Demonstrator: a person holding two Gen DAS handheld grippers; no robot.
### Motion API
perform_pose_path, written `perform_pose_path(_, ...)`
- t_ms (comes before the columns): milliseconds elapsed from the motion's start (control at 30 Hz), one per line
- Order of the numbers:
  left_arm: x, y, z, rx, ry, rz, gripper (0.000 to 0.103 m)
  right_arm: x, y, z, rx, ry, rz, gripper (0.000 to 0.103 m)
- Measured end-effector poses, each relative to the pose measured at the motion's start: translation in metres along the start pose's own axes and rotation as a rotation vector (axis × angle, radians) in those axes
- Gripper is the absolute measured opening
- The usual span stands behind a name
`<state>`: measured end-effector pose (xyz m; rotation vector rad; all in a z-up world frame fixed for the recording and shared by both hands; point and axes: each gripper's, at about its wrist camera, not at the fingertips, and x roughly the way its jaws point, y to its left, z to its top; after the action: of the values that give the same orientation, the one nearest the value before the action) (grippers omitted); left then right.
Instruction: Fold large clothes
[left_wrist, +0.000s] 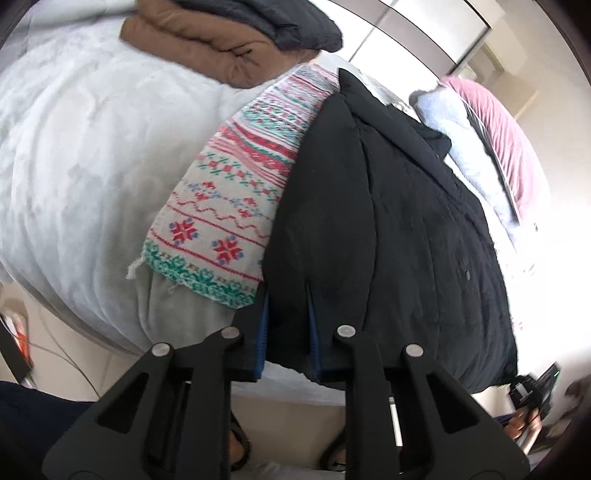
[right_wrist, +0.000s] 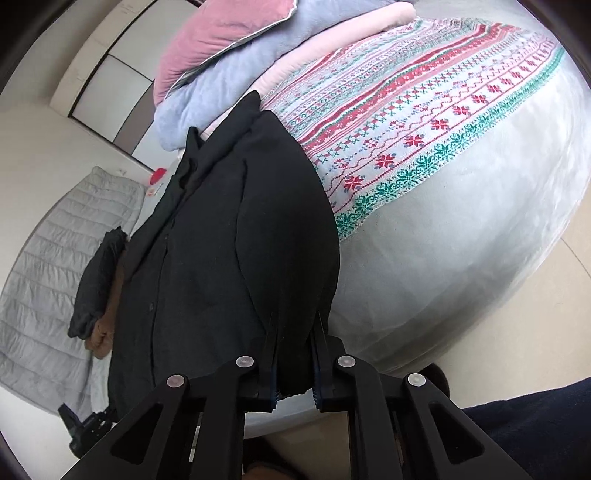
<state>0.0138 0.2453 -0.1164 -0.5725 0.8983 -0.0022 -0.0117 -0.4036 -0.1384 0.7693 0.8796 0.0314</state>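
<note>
Black coat (left_wrist: 388, 236) covering part of patterned knit blanket (left_wrist: 236, 192), brown garment (left_wrist: 207, 44) cut off by top edge, fingertips (right_wrist: 271, 332) of right gripper (right_wrist: 295, 354) merging with dark cloth, grip indeterminate

The left gripper (left_wrist: 286, 328) points forward and slightly down, its two fingers (left_wrist: 260, 332) set a little apart with black cloth filling the gap between them, pinched at its near edge. The right gripper (right_wrist: 295, 354) takes the same pose, its fingers (right_wrist: 271, 360) closed in on a hanging fold of the same dark fabric. Both linkage arms spread wide behind the fingers, and the person's sandalled feet (left_wrist: 238, 443) show beneath the left one
</note>
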Motion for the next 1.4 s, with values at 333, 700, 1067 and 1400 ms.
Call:
perform_pose_path(333, 0.005, 0.004, -0.003, -0.015, 0.032, 0.003, 0.03, 0.01, -0.001, 0.005, 0.007, 0.032, -0.004, 0.016)
perform_pose_path(700, 0.009, -0.015, -0.008, 0.066, 0.037, 0.078, 0.019, 0.007, 0.005, 0.005, -0.028, 0.017, -0.009, 0.01)
perform_pose_path(1067, -0.048, -0.027, 0.015, -0.009, -0.046, -0.098, 0.007, -0.055, 0.015, 0.03, 0.026, -0.105, 0.294, 0.006)
perform_pose_path(1400, -0.109, -0.065, 0.052, -0.047, -0.126, -0.182, 0.006, -0.108, 0.068, 0.056, -0.042, -0.217, 0.44, 0.005)
